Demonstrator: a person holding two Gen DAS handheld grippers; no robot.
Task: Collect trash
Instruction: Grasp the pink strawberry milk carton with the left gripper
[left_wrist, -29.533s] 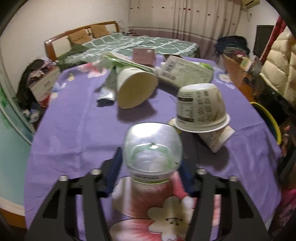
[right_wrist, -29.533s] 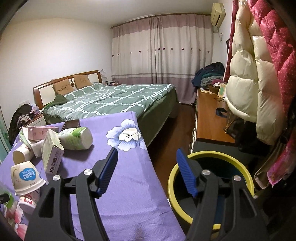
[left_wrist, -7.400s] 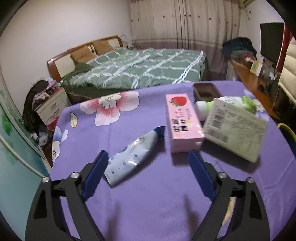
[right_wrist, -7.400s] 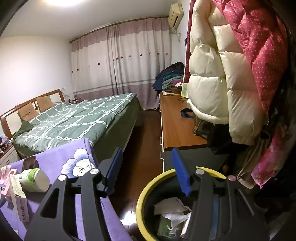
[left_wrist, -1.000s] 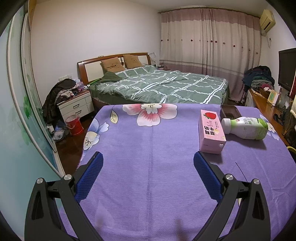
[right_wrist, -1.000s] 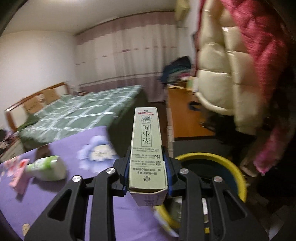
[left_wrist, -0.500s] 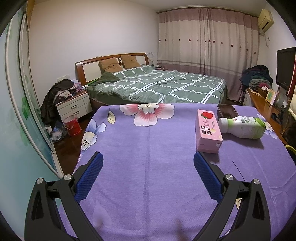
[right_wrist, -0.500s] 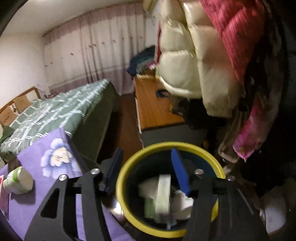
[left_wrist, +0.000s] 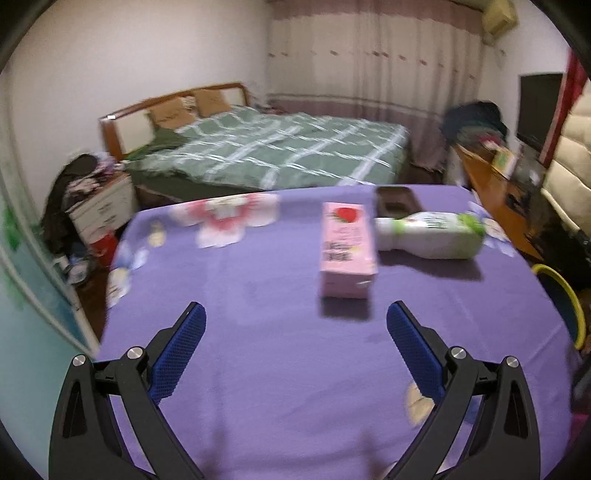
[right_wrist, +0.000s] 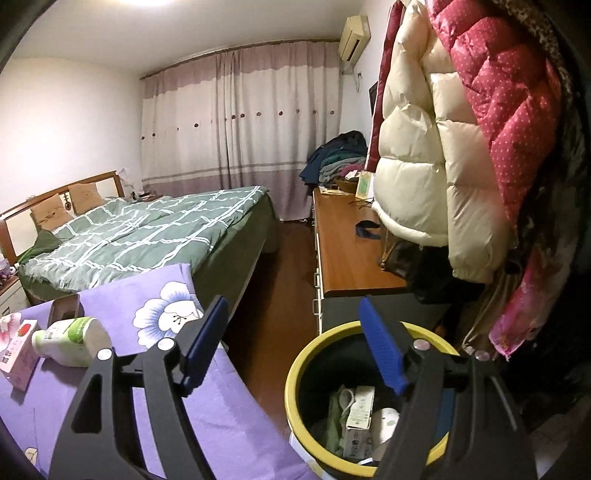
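The left gripper (left_wrist: 295, 328) has its jaws wide apart and empty, aimed at the pink strawberry milk carton (left_wrist: 346, 250) lying near the table's (left_wrist: 258, 369) far edge; straddle its long sides squarely. The right gripper (right_wrist: 293, 332), jaws just opened and empty, hangs over the yellow-rimmed bin (right_wrist: 295, 369) beside the table's right edge.
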